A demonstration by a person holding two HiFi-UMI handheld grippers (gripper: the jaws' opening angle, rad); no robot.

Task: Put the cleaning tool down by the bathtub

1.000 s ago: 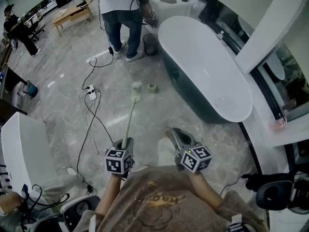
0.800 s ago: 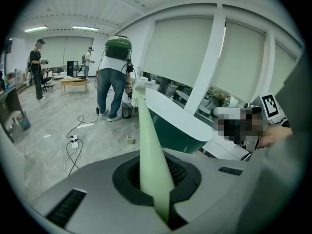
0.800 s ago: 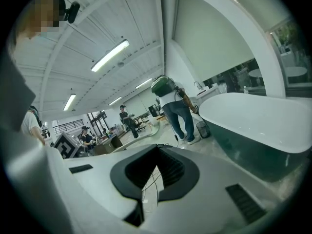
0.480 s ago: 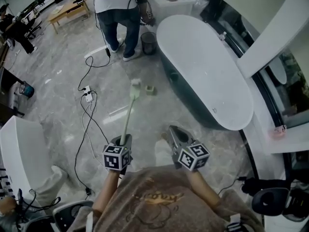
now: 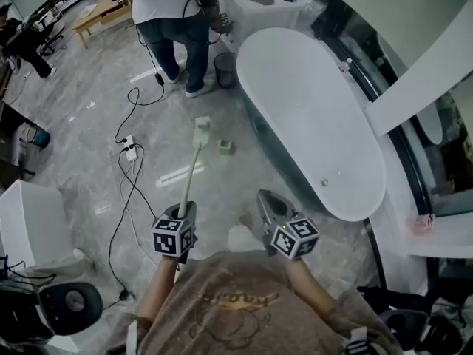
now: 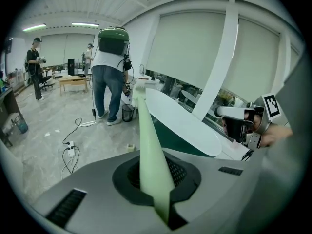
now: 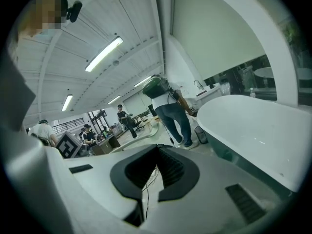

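A pale green long-handled cleaning tool points forward over the floor, its brush head raised. My left gripper is shut on the handle's near end. In the left gripper view the handle runs out from between the pads of the left gripper. The white oval bathtub with its dark green side stands ahead and to the right. My right gripper hovers beside the left one, shut and holding nothing. In its own view the right gripper has its tips together, and the bathtub lies to the right.
A person in jeans stands at the tub's far end beside a small black bin. A power strip with cables lies on the floor at left. A small block sits near the tub. An office chair is at lower left.
The tub and the floor have slid nearer and lower in the head view. The left gripper still grips the tool, held out ahead as before. Both grippers keep their places.
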